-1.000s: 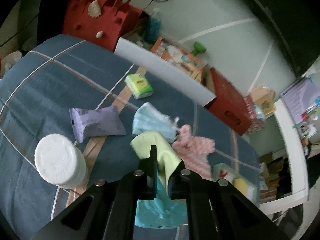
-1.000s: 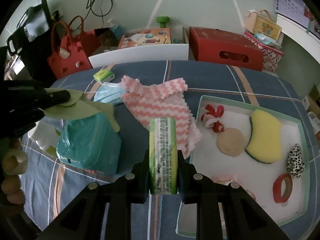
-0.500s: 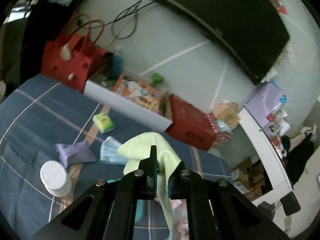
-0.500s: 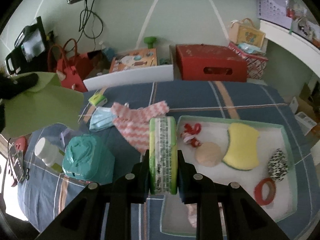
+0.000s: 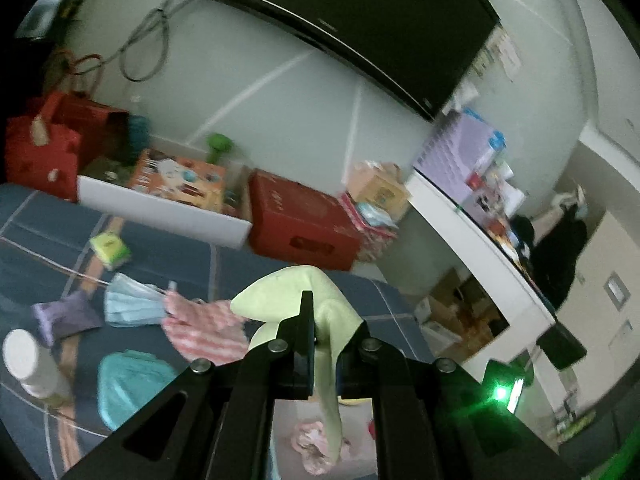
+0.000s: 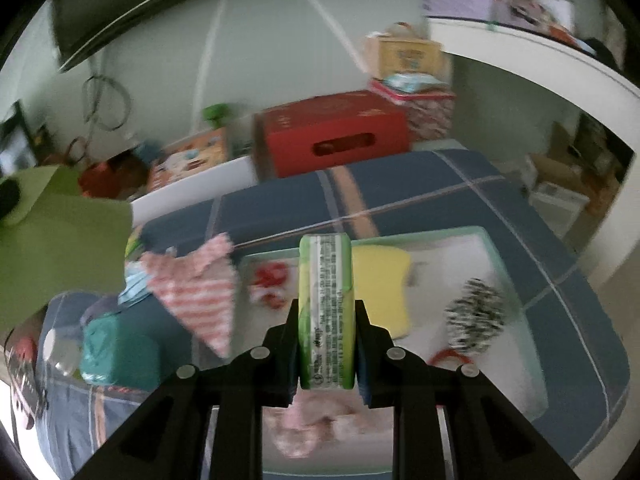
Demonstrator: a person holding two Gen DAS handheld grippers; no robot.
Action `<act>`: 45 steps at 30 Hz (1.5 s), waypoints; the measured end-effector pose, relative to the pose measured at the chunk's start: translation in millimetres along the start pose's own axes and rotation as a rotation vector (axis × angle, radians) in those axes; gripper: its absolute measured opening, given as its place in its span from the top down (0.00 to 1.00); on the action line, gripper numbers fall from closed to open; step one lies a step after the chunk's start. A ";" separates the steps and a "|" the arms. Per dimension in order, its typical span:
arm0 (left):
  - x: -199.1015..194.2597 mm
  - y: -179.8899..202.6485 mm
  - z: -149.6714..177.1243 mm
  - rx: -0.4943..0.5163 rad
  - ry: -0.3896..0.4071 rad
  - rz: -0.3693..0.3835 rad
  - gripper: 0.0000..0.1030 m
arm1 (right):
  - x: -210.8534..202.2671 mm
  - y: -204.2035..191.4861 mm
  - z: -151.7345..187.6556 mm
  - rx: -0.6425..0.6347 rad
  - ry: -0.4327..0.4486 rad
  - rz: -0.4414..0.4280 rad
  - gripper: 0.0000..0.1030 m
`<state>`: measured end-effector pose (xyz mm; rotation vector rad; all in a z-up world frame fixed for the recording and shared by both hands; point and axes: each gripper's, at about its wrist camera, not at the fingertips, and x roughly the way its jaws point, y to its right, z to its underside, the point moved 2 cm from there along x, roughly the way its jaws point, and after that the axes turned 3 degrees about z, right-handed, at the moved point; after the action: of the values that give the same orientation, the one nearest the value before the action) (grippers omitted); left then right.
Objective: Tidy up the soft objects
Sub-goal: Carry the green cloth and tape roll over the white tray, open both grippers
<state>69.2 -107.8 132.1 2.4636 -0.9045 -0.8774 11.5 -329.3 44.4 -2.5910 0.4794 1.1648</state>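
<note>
The left tool point(image 5: 324, 334) is clenched on a pale green cloth point(image 5: 294, 292). One fold of the cloth bulges up and away past the tips, and a narrow strip hangs straight down between the two arms of the tool (the strip ends low in the left wrist view, in front of a crumpled pink item point(image 5: 314, 446) that is too blurred to name). From the right wrist view the same cloth fills the left edge as a broad green sheet, lifted clear of the bed.

The right tool point(image 6: 326, 344) grips a green tissue pack point(image 6: 326, 308) by its flat sides, the pack standing on edge with its printed seam facing the camera. It sticks out beyond the fingertips and sits above the near left part of a pale green tray point(image 6: 516, 276).

The tray lies on a blue plaid bed cover point(image 6: 420, 176). Inside it are a yellow sponge point(image 6: 382, 284) just right of the pack, a red scrunchie point(image 6: 270, 280) just left of it, a black-and-white scrunchie point(image 6: 476, 316) further right and a red ring point(image 6: 450, 358) near the tool's right arm.

Left of the tray on the bed lie a pink zigzag cloth point(image 6: 196, 292), a teal pack point(image 6: 116, 350), a blue face mask point(image 5: 132, 306), a purple pack point(image 5: 64, 316), a white jar point(image 5: 30, 360) and a second small green tissue pack point(image 5: 110, 246), all well apart from the left tool. A red box point(image 6: 332, 136) stands beyond the bed against the wall.
</note>
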 end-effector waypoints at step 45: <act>152.5 8.3 120.7 0.054 -0.547 -0.112 0.42 | 42.1 75.1 16.3 0.130 -0.161 0.102 0.75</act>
<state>76.7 -232.3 -17.3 2.3705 -0.9702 -1.6348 -3.1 -399.9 -5.5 -2.3642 0.6353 1.3164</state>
